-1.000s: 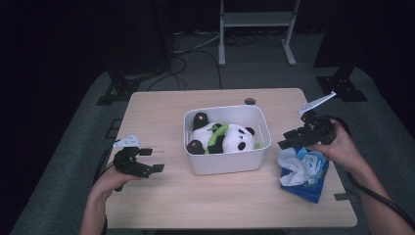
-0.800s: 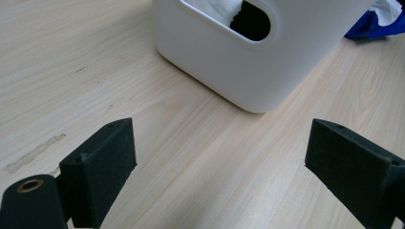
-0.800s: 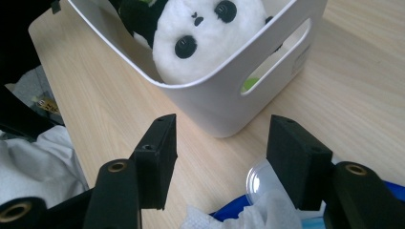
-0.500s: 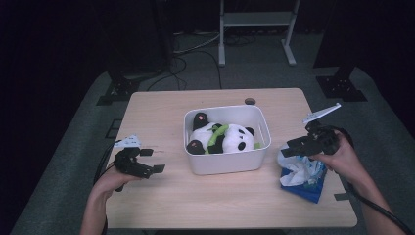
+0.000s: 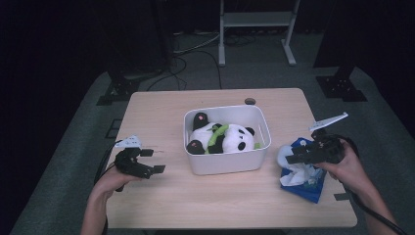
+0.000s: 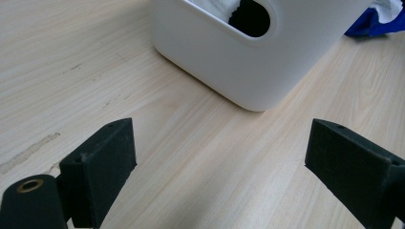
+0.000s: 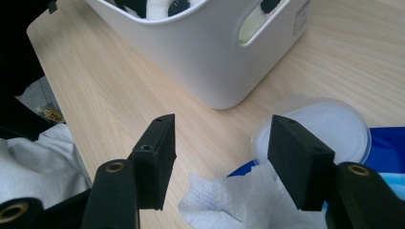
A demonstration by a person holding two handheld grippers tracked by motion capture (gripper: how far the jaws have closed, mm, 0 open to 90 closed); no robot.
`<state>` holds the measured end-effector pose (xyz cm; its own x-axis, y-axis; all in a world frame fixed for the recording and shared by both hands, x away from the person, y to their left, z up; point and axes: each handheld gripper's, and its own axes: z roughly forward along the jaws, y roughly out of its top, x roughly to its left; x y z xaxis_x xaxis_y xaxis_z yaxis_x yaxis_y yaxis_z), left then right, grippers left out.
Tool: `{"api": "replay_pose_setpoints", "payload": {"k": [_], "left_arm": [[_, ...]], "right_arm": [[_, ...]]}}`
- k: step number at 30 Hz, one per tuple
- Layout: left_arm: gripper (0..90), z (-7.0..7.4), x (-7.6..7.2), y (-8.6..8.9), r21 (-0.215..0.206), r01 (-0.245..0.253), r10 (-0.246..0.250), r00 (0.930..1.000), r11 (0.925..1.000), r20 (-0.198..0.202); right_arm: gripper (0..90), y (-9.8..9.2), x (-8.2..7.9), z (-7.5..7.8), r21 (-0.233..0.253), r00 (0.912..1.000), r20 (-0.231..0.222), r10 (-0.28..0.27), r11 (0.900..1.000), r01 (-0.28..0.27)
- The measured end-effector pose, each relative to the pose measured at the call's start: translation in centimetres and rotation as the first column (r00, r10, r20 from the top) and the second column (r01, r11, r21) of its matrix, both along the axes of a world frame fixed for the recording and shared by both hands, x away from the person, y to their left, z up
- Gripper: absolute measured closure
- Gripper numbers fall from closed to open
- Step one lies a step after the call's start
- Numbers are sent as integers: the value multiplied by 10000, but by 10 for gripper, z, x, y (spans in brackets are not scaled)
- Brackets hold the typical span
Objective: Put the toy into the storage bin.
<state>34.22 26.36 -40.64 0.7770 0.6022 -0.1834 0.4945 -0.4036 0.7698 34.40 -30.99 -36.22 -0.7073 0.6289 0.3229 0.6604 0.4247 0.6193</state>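
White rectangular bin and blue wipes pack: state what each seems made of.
White rectangular bin: probably moulded plastic, matte and smooth, with rounded corners and a cut-out handle. Blue wipes pack: apparently soft glossy film; its clear round lid looks like translucent plastic, and a white textured sheet, seemingly a wipe, pokes out.

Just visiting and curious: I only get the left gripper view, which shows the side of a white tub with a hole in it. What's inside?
Observer: From the high view, a plush panda with a green band lies in the white tub.
Operator: And the blue scrap at my top corner?
Observer: That's a blue packet with white tissue pulled out of it, beside a clear round lid.
Operator: Is anyone near it?
Observer: Yes, the right gripper hangs just over the tissue with its jaws open.
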Motion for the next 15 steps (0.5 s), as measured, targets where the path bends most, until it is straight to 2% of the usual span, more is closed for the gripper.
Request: {"api": "replay_pose_setpoints", "payload": {"k": [15], "left_arm": [[88, 1, -1, 0, -29, -12, 12, 10000, 10000, 2]], "right_arm": [[406, -9, -20, -16, 99, 9994, -267, -238, 9997, 241]]}}
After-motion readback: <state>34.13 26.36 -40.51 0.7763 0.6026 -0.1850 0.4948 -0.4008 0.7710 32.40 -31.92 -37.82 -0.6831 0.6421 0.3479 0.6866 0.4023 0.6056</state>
